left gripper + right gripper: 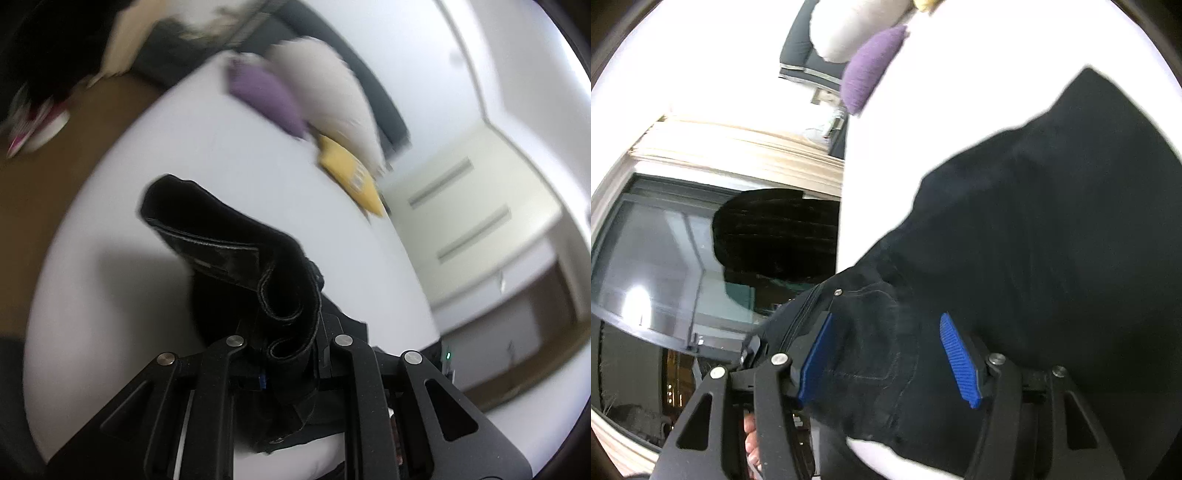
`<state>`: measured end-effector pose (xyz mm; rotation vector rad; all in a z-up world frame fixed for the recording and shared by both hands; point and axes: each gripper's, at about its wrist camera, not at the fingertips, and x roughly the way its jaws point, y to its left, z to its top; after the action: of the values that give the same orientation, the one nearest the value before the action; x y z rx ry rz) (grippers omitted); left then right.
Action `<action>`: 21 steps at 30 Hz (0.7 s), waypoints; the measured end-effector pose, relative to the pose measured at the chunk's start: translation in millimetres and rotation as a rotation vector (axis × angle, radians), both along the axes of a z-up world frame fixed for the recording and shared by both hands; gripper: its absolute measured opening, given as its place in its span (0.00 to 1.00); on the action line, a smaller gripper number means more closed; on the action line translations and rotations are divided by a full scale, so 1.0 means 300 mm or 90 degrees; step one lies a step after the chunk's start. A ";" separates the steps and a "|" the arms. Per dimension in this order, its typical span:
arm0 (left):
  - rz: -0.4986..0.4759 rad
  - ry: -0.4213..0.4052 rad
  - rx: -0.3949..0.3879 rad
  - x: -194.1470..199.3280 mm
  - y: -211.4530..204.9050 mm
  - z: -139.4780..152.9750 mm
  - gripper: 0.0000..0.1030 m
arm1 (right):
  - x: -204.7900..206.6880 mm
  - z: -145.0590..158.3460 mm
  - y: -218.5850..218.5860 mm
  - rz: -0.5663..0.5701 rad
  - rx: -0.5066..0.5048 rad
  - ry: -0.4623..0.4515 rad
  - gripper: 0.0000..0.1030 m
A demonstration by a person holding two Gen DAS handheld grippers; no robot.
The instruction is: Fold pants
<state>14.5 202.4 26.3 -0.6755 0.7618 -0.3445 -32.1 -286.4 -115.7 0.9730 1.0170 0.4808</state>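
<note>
The black pants [1052,221] lie spread on the white bed [110,277]. In the left wrist view, my left gripper [291,332] is shut on a bunched fold of the pants [229,236]. It holds that fold raised above the sheet, with a stitched hem curling between the fingers. My right gripper [888,360] hovers low over the pocket area near the bed's edge. Its blue pads [960,362] stand apart and open, with cloth lying between them and neither pad pinching it.
A purple cushion [262,99], a white pillow [332,85] and a yellow item [351,177] lie at the far end of the bed. Pale drawers [461,206] stand beyond it. Brown floor [44,184] with shoes [37,129] lies left. A glass pane [646,258] stands beside the bed.
</note>
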 end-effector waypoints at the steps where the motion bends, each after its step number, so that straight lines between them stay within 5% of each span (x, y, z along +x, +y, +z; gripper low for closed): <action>1: -0.026 -0.012 0.022 0.025 -0.069 0.030 0.13 | -0.010 0.012 -0.025 -0.007 0.009 -0.008 0.61; 6: -0.157 -0.038 0.127 0.107 -0.457 0.039 0.13 | -0.057 0.059 -0.134 -0.023 0.039 -0.031 0.71; 11: -0.248 0.001 0.272 0.080 -0.779 -0.165 0.13 | -0.061 0.113 -0.180 -0.003 -0.004 -0.043 0.74; 14: -0.285 -0.010 0.323 0.025 -0.873 -0.210 0.13 | -0.050 0.116 -0.186 0.020 -0.044 -0.030 0.83; 21: -0.305 -0.033 0.388 -0.028 -0.975 -0.224 0.14 | 0.007 0.076 -0.079 0.097 -0.119 0.010 0.82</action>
<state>6.0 -90.1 -40.9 0.0968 0.9195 -0.5310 -30.1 -310.1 -92.9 0.7378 1.1344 0.4945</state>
